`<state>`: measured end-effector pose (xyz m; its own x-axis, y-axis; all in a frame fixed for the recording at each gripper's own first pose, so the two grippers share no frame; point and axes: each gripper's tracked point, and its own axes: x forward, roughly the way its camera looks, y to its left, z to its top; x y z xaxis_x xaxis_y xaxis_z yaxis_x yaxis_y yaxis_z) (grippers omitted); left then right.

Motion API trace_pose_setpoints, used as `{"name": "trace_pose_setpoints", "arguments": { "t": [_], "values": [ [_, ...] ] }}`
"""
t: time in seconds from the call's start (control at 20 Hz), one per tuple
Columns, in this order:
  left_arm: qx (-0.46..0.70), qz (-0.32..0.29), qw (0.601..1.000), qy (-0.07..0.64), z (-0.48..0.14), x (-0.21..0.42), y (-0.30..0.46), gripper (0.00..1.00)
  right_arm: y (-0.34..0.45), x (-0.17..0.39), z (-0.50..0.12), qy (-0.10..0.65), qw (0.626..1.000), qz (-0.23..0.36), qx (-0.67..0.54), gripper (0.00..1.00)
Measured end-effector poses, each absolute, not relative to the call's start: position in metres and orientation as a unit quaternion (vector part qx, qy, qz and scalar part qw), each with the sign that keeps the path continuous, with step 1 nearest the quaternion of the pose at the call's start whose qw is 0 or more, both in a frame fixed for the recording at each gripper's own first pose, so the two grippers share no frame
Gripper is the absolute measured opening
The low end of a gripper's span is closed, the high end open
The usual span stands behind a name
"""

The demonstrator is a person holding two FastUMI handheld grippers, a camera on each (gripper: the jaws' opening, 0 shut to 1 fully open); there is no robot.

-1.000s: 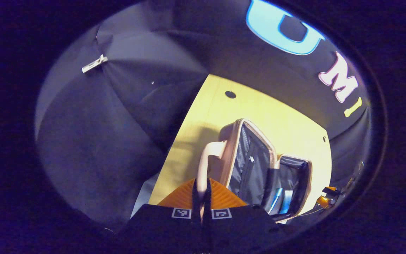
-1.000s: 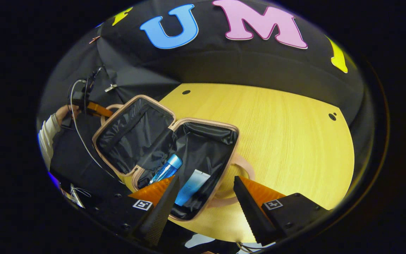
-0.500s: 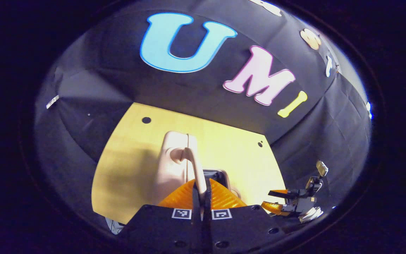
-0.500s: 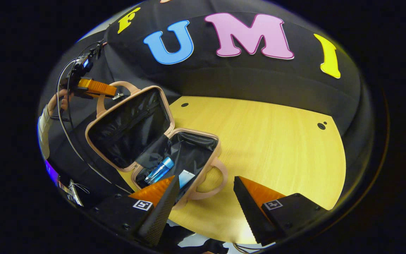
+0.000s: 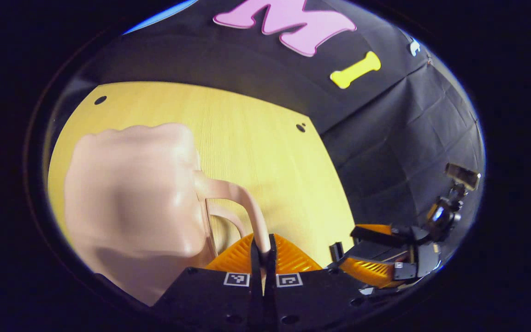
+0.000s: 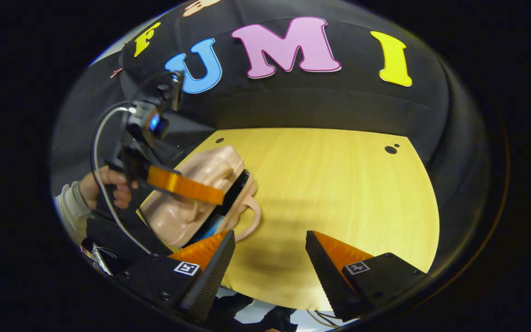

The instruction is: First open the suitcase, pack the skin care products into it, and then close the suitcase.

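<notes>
Lid's swung nearly shut on the suitcase (image 5: 132, 203); left gripper (image 5: 262, 246) stays clamped on its handle (image 5: 242, 203), right gripper (image 6: 269, 258) hangs spread wide nearby.

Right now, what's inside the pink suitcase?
The pink suitcase is almost shut, its lid lowered by the left gripper, which pinches the lid's handle. Through the remaining gap, a sliver of something blue shows. The rest of the contents are covered by the lid.
</notes>
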<state>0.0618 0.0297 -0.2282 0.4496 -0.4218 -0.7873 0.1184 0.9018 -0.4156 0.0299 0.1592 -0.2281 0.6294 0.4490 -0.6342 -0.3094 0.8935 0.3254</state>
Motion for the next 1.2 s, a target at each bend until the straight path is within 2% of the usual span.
{"name": "trace_pose_setpoints", "arguments": {
  "t": [0.2, 0.25, 0.35, 0.4, 0.45, 0.5, 0.6, 0.75, 0.95, 1.2],
  "values": [
    [-0.137, -0.148, 0.842, 0.5, -0.241, 0.061, 0.025, 0.08, 0.135, 0.03, -0.232, 0.371, 0.904, 0.191, 0.096, 0.97],
    [-0.132, -0.144, 0.844, 0.499, -0.242, 0.062, 0.025, 0.12, 0.134, 0.031, -0.23, 0.367, 0.905, 0.191, 0.1, 0.97],
    [-0.108, -0.113, 0.871, 0.465, -0.228, 0.067, 0.033, 0.28, 0.126, 0.033, -0.222, 0.352, 0.911, 0.193, 0.091, 0.97],
    [-0.098, -0.103, 0.89, 0.434, -0.207, 0.071, 0.038, 0.46, 0.123, 0.037, -0.216, 0.341, 0.916, 0.192, 0.084, 0.98],
    [-0.091, -0.096, 0.908, 0.396, -0.181, 0.075, 0.038, 0.58, 0.118, 0.042, -0.206, 0.327, 0.922, 0.191, 0.08, 0.97],
    [-0.083, -0.091, 0.927, 0.356, -0.152, 0.076, 0.037, 0.81, 0.113, 0.048, -0.193, 0.31, 0.928, 0.191, 0.079, 0.98],
    [-0.055, -0.071, 0.958, 0.274, -0.095, 0.072, 0.039, 0.95, 0.102, 0.06, -0.164, 0.271, 0.942, 0.188, 0.071, 0.98],
    [-0.038, -0.014, 0.984, 0.172, -0.013, 0.042, 0.052, 0.95, 0.086, 0.08, -0.103, 0.188, 0.963, 0.187, 0.041, 0.98],
    [-0.04, 0.029, 0.997, 0.065, 0.092, -0.016, 0.068, 0.95, 0.079, 0.096, -0.022, 0.092, 0.98, 0.176, 0.026, 0.97],
    [-0.064, 0.054, 0.996, -0.01, 0.136, -0.091, 0.1, 0.96, 0.087, 0.086, 0.032, 0.047, 0.982, 0.173, 0.06, 0.97]
  ]
}}
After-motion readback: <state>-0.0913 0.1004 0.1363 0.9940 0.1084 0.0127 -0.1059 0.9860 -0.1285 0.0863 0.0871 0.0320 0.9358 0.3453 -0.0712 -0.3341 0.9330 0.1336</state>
